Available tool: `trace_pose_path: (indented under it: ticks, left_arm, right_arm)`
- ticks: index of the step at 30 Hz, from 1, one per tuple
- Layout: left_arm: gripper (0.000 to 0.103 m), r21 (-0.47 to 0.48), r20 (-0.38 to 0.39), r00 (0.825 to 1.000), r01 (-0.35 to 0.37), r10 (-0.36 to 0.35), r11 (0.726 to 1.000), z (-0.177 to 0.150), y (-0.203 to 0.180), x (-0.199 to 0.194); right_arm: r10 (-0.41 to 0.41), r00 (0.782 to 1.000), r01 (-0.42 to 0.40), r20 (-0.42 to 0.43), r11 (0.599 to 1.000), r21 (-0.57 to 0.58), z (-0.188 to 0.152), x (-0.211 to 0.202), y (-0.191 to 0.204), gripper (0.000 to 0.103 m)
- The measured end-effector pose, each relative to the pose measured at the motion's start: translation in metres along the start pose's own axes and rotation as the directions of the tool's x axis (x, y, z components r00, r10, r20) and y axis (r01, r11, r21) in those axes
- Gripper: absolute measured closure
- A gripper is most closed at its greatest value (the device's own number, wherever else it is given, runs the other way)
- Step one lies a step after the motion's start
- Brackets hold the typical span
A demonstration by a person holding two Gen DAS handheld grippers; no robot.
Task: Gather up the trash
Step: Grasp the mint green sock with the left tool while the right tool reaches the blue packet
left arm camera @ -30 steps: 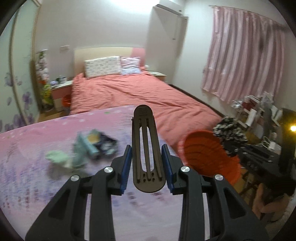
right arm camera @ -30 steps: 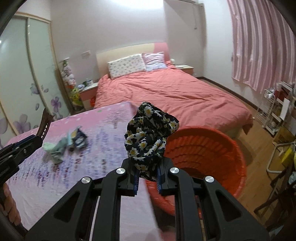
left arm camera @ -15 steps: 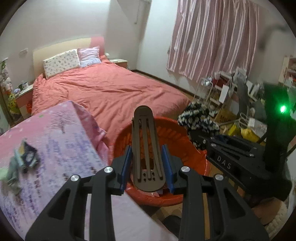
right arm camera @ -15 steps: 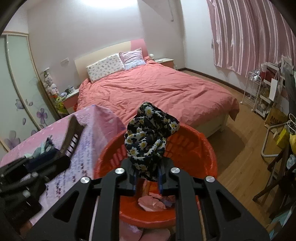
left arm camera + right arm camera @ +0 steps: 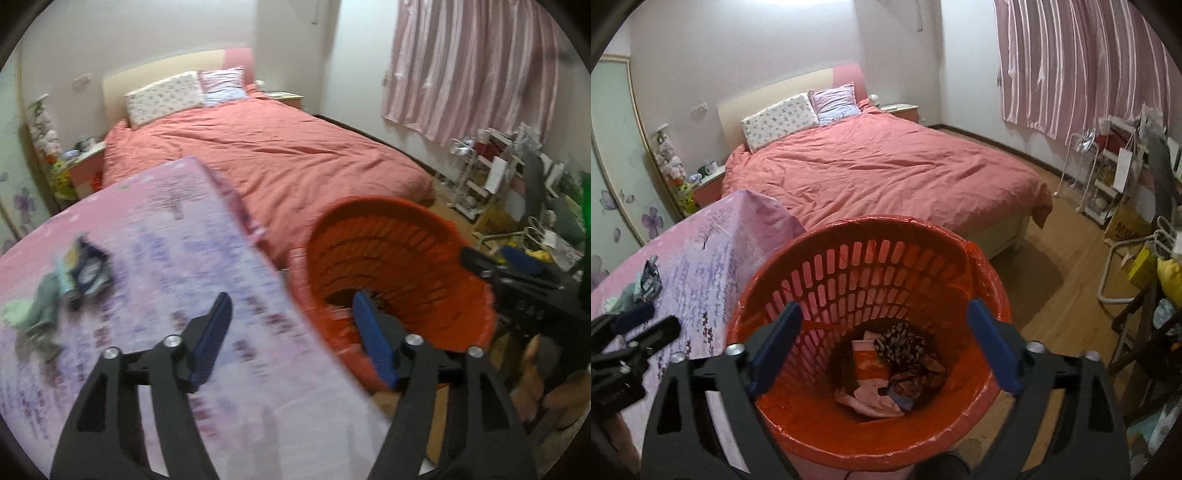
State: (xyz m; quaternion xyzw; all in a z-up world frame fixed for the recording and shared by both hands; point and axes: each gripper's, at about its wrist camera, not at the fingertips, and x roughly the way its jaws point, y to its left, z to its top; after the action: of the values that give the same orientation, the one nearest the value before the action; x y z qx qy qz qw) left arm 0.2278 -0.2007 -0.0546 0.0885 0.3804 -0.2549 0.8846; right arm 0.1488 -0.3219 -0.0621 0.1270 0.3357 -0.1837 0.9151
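An orange slatted basket (image 5: 871, 240) stands on the floor beside the table; it also shows in the left wrist view (image 5: 388, 236). The black floral cloth (image 5: 905, 341) lies at its bottom among other rags. My right gripper (image 5: 882, 343) is open and empty above the basket mouth. My left gripper (image 5: 291, 328) is open and empty over the table edge next to the basket. A small heap of trash, a pale green wad and a dark wrapper (image 5: 70, 280), lies on the pink tablecloth at the left; it also shows in the right wrist view (image 5: 642, 286).
The table wears a pink lavender-print cloth (image 5: 177, 236). A bed with a red cover (image 5: 886, 170) stands behind. Cluttered shelves and boxes (image 5: 1123, 192) line the right wall under pink curtains. Wooden floor lies to the basket's right.
My right gripper opened and the floral cloth dropped into the basket. My left gripper opened, the dark slotted piece is gone from it, and it swung back left over the table edge.
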Motion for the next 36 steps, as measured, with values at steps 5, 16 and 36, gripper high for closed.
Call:
trace_pose_path:
  ticks: [5, 16, 36]
  left_arm:
    - [0.02, -0.07, 0.013, 0.994, -0.11, 0.111, 0.992, -0.02, 0.061, -0.023]
    - [0.03, -0.383, -0.049, 0.939, -0.333, 0.342, 0.862, -0.054, 0.235, -0.064]
    - [0.098, -0.415, -0.152, 0.942, -0.336, 0.3, 0.845, -0.074, 0.326, -0.047]
  right_arm:
    - [-0.049, 0.999, 0.049, -0.003, 0.997, -0.058, -0.003, -0.001, 0.022, 0.005]
    - [0.02, 1.0, -0.021, -0.008, 0.982, -0.188, -0.02, -0.008, 0.099, 0.005]
    - [0.133, 0.988, -0.151, -0.079, 0.939, -0.309, -0.034, 0.004, 0.203, 0.005]
